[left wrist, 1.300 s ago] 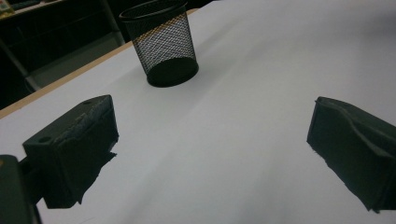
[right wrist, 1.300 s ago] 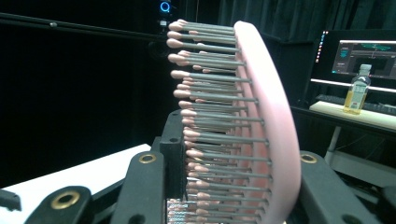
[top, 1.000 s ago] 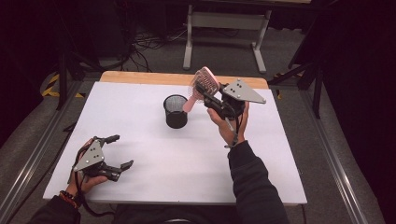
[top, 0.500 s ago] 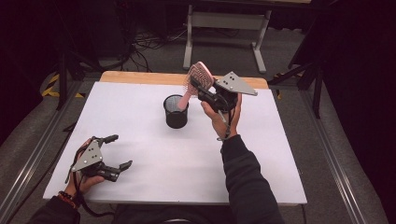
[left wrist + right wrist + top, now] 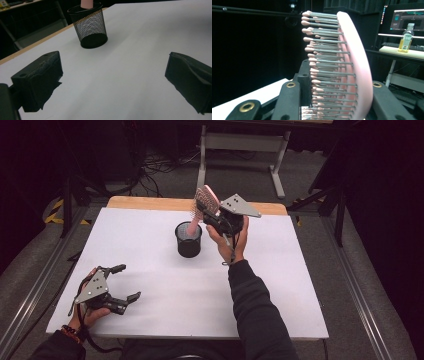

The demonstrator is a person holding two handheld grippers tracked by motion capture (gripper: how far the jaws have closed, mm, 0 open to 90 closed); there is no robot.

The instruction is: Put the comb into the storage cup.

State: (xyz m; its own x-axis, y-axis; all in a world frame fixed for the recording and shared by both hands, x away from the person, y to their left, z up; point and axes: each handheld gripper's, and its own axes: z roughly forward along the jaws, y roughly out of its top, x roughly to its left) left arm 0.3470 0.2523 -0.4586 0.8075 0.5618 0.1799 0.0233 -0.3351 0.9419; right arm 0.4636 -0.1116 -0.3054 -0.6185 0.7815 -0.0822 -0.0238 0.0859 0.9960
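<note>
Nearest the person, the left gripper (image 5: 122, 284) rests low on the white table (image 5: 150, 245) with its jaws spread wide and nothing between them; bare tabletop lies between its fingers (image 5: 37, 80), and the table's near edge sits just behind the hand.

Farther out, the right gripper (image 5: 212, 217) is clamped on the pink hairbrush (image 5: 206, 200). Its jaws grip the brush head from both sides, bristles toward one finger and the smooth pink back toward the other, and the head rises above the fingertips. The handle hangs below the fingers and its tip appears just inside the rim of the black mesh cup (image 5: 189, 240).

The step in hand looks like standing the brush in the cup. The next move likely calls for lowering the handle straight down, then spreading the jaws. The light cup could tip if the handle pushes its wall.

Beyond the fingers, the table's far wooden edge (image 5: 150, 203) lies close behind the cup, with open surface on both sides.
</note>
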